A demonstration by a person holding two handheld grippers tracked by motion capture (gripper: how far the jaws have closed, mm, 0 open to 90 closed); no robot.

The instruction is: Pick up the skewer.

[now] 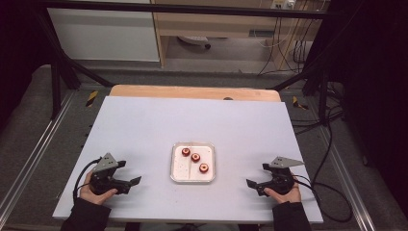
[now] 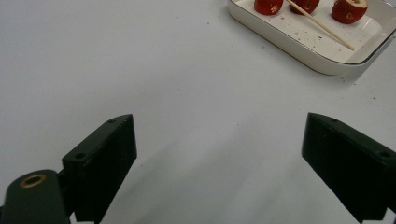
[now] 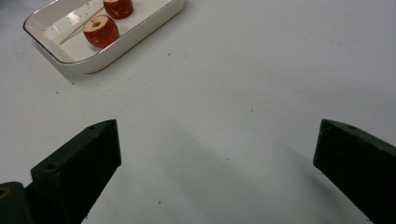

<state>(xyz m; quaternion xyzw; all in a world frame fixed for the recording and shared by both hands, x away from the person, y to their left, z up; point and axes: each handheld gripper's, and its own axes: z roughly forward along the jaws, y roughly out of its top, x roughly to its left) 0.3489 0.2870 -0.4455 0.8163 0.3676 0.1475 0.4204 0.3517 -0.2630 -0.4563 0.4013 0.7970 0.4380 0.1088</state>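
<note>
Two grippers: left gripper [image 1: 131, 183] lower left, right gripper [image 1: 251, 185] lower right, both spread wide, holding nothing.
Tray [image 1: 175, 166]: middle of frame, between them, on white table [image 1: 144, 125].
Fruit pieces [image 1: 195, 157]: three inside tray; probably light, soft, slippery — pinch gently across sides.
Skewer [image 2: 322, 25]: thin, likely brittle; grip mid-length.

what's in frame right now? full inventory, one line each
red fruit pieces: three, red with pale cored tops, in a diagonal row in the dish
skewer: one, pale wood, lying in the dish among the fruit
dish: one, white, rectangular, centre of the table
table: one, white top, wooden edge at the far side
left tongs: black, open, near-left of the dish, nothing between the jaws
right tongs: black, open, near-right of the dish, nothing between the jaws
</note>
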